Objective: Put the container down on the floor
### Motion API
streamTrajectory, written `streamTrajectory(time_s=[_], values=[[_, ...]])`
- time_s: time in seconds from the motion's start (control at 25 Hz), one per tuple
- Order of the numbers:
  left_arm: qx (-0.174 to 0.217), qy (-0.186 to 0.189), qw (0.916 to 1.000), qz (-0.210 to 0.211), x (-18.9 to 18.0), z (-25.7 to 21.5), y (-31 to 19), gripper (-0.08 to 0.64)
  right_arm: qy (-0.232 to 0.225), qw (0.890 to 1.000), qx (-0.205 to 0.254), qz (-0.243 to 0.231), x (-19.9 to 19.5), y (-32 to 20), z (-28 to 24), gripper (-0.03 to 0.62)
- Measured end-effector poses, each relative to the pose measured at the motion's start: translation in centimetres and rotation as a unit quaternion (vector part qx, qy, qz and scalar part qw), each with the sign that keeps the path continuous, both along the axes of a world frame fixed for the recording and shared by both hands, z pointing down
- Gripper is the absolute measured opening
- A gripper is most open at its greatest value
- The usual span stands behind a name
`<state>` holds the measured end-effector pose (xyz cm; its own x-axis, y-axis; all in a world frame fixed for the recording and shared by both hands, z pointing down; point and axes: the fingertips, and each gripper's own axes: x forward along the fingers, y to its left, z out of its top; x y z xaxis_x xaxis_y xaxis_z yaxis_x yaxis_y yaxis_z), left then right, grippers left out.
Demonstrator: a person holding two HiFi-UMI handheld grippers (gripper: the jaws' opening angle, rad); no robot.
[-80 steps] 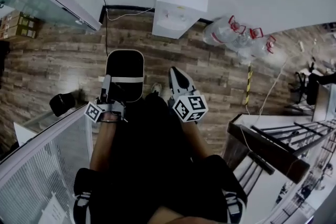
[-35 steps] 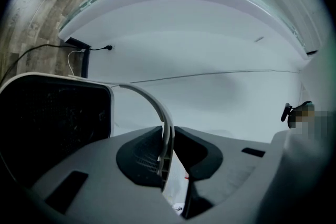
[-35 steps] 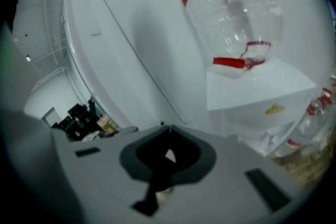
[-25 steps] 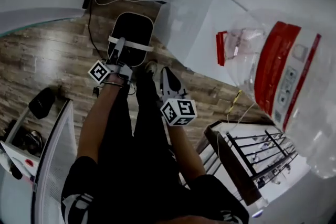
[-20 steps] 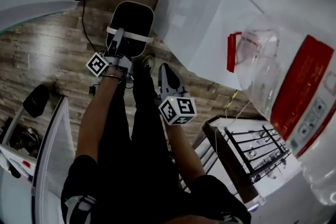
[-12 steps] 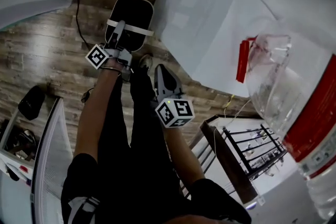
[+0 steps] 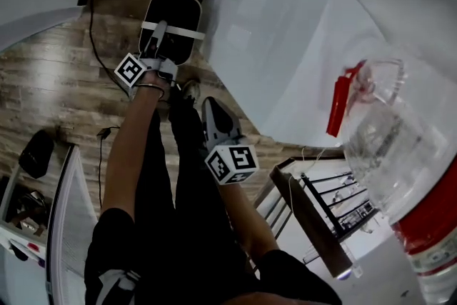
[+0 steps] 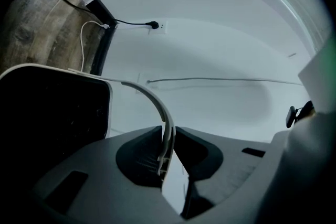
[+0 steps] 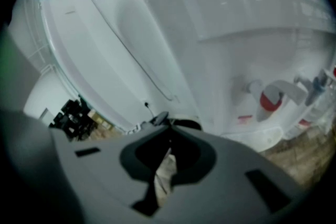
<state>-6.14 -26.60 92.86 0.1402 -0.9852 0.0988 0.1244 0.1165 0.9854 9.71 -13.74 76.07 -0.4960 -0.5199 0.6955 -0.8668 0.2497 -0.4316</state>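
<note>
Container handle (image 8: 156,105) in hand-held gripper (image 8: 168,132)

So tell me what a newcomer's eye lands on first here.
The black container stands out at the top of the head view, its white handle pinched in the left gripper over the wood floor. At the right edge a big clear water bottle with a red label looms close, beside the white water dispenser.

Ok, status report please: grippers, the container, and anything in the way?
Left gripper shut on the handle. Right gripper shut, empty. Container over the floor, contact unclear. Water cooler close beside, cable nearby.
</note>
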Motion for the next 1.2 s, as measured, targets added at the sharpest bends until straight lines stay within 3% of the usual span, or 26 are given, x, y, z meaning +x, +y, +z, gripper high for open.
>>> streamTrajectory(time_s=[0.4,0.64,0.8,1.2], values=[[0.047,0.016,0.9986,0.018,1.6,4.1,-5.7,0.091,0.013,1.000,-0.002,-0.010,-0.3,-0.9,3.7,0.034],[0.030,0.036,0.9986,0.026,3.3,11.2,-5.0,0.098,0.006,1.000,-0.003,-0.026,-1.6,-1.2,6.1,0.034],[0.053,0.035,0.9975,0.030,3.0,11.4,-4.9,0.097,-0.002,1.000,-0.008,-0.014,-1.6,-1.3,7.3,0.034],[0.031,0.041,0.9985,0.019,3.3,11.3,-3.7,0.098,0.000,1.000,-0.008,-0.004,-0.6,-1.2,8.0,0.034]])
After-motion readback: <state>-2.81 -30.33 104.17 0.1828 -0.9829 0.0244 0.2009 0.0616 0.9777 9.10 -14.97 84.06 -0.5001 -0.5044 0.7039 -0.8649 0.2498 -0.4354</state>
